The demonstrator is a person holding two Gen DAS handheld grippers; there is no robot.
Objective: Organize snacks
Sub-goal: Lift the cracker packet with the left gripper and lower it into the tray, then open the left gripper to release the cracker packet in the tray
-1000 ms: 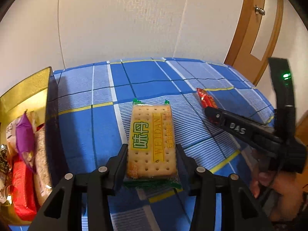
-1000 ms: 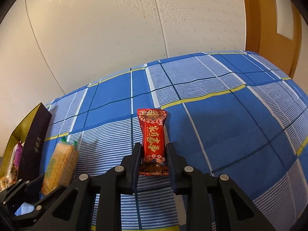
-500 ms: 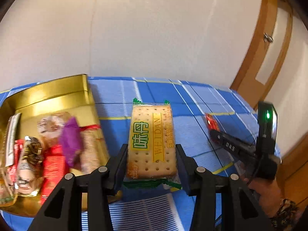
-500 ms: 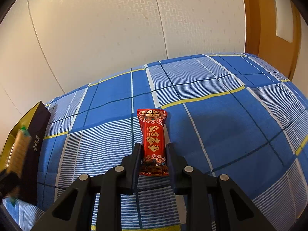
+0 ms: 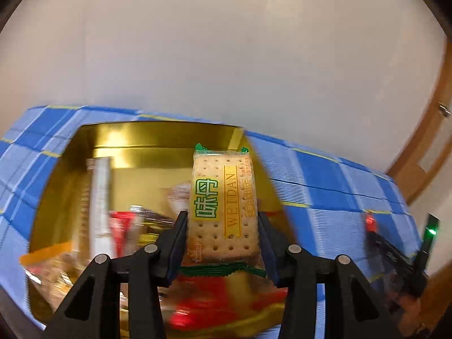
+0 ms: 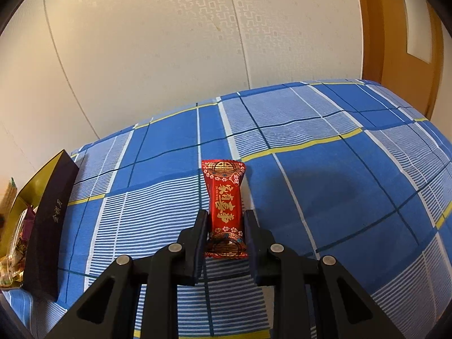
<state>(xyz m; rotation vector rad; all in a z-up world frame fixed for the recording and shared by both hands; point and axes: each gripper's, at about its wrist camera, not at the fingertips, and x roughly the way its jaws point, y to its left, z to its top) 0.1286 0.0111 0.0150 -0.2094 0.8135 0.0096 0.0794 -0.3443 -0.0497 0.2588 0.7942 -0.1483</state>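
Observation:
My left gripper [image 5: 223,223] is shut on a cracker packet [image 5: 223,203] with green lettering and holds it above the gold box [image 5: 158,135], which holds several blurred snack packets. My right gripper [image 6: 225,220] is shut on a red candy wrapper [image 6: 225,200] just above the blue checked tablecloth [image 6: 325,175]. The right gripper and its red candy also show at the right of the left wrist view [image 5: 373,226]. The gold box with its dark outer wall sits at the left edge of the right wrist view [image 6: 48,220].
A cream wall stands behind the table. A wooden door frame [image 6: 395,42] is at the far right. The tablecloth spreads between the box and the right gripper.
My left gripper has carried the cracker packet left, from over the tablecloth to over the gold box. My right gripper has stayed in place with the red candy.

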